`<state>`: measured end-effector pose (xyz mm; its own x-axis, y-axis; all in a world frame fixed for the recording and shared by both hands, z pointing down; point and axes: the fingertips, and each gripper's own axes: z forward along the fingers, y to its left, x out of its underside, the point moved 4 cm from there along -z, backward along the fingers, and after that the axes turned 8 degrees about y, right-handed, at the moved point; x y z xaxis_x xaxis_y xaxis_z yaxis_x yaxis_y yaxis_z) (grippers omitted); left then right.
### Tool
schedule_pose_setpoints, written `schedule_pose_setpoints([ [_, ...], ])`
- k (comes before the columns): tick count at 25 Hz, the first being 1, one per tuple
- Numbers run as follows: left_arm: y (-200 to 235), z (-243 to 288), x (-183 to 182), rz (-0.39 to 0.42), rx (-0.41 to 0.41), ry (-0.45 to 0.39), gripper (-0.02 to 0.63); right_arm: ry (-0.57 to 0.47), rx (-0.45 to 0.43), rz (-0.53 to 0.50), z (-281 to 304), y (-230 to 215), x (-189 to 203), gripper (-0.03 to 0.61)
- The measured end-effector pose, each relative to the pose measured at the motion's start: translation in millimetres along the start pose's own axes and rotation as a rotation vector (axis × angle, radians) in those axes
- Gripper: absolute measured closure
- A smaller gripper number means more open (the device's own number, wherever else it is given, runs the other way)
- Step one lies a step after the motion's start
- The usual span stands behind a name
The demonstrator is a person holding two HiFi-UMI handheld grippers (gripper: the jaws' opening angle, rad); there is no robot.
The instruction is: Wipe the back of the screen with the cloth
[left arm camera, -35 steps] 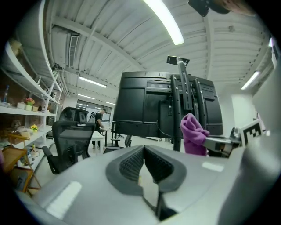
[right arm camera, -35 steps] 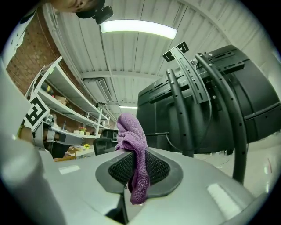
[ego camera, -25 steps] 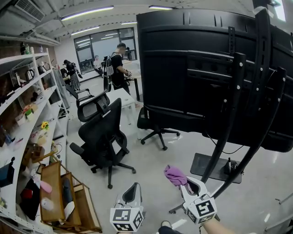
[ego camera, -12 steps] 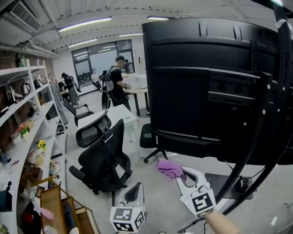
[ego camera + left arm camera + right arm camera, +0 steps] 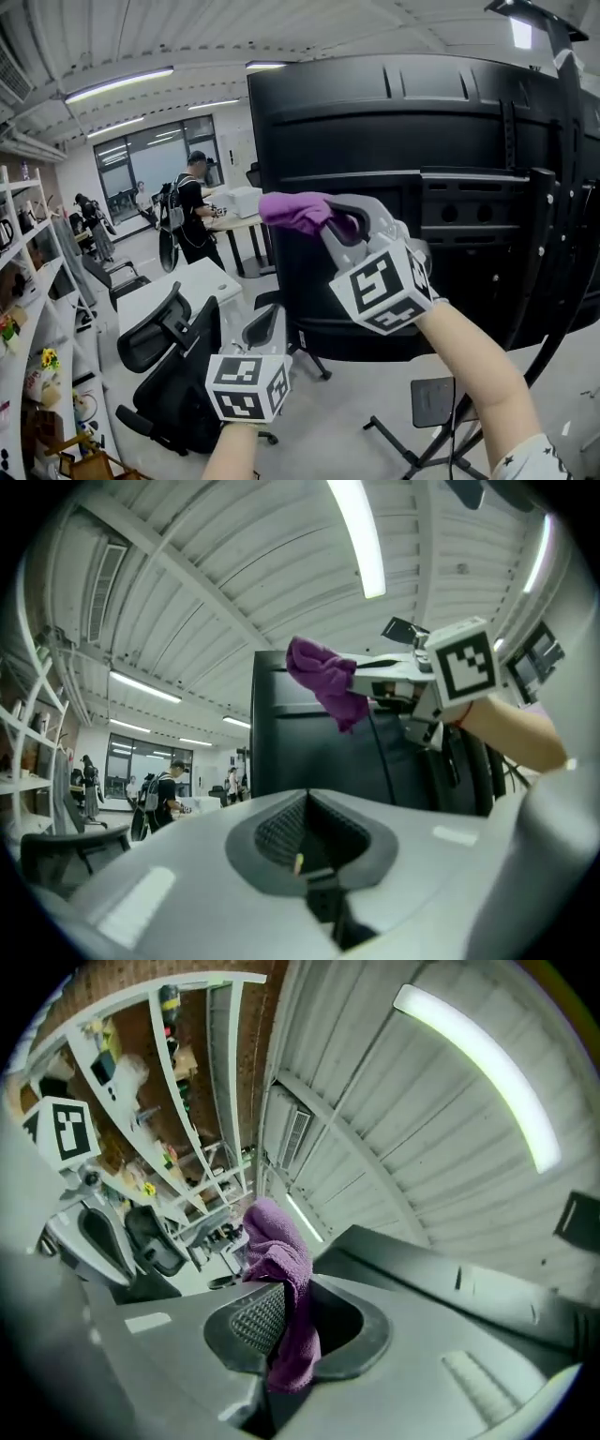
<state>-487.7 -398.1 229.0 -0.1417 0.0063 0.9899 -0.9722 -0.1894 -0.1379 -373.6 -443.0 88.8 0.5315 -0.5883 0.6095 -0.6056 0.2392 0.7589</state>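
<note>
The big black screen on a wheeled stand shows me its back, filling the upper right of the head view. My right gripper is raised in front of its upper left part, shut on a purple cloth that bunches out past the jaws. The right gripper view shows the same cloth pinched between the jaws and the screen's top edge just beyond. The left gripper hangs lower at centre left, jaws together and nothing in them. From the left gripper view the cloth shows against the screen.
Black stand bars run down the screen's right side. Black office chairs and a white desk stand low left. People stand at a table far back. Shelving lines the left wall.
My right gripper has lifted the cloth from floor height up to the screen's upper back. My view has tilted upward and closer to the screen. The left gripper rose a little.
</note>
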Motion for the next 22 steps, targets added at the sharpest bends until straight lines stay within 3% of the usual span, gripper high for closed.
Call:
schedule_pose_setpoints([
  [6,21.8,43.2,-57.9,-0.009,0.041,-0.074,0.606,0.107,0.397,-0.410,56.5,-109.6,-54.8,0.528],
  [9,25.7,58.1,-64.4,-0.021,0.048,-0.077,0.606,0.188,0.524,-0.510,75.6,-146.0,-67.4,0.528],
  [11,27.0,64.1,-64.2,-0.030,0.055,-0.074,0.606,0.246,0.553,-0.550,88.9,-159.3,-68.0,0.528],
  [15,31.4,65.8,-61.3,-0.013,0.035,-0.073,0.606,0.332,0.515,-0.578,109.7,-160.0,-55.6,0.528],
  [22,34.8,61.8,-57.8,0.000,0.022,-0.067,0.606,0.343,0.480,-0.551,110.0,-129.6,-32.0,0.528],
])
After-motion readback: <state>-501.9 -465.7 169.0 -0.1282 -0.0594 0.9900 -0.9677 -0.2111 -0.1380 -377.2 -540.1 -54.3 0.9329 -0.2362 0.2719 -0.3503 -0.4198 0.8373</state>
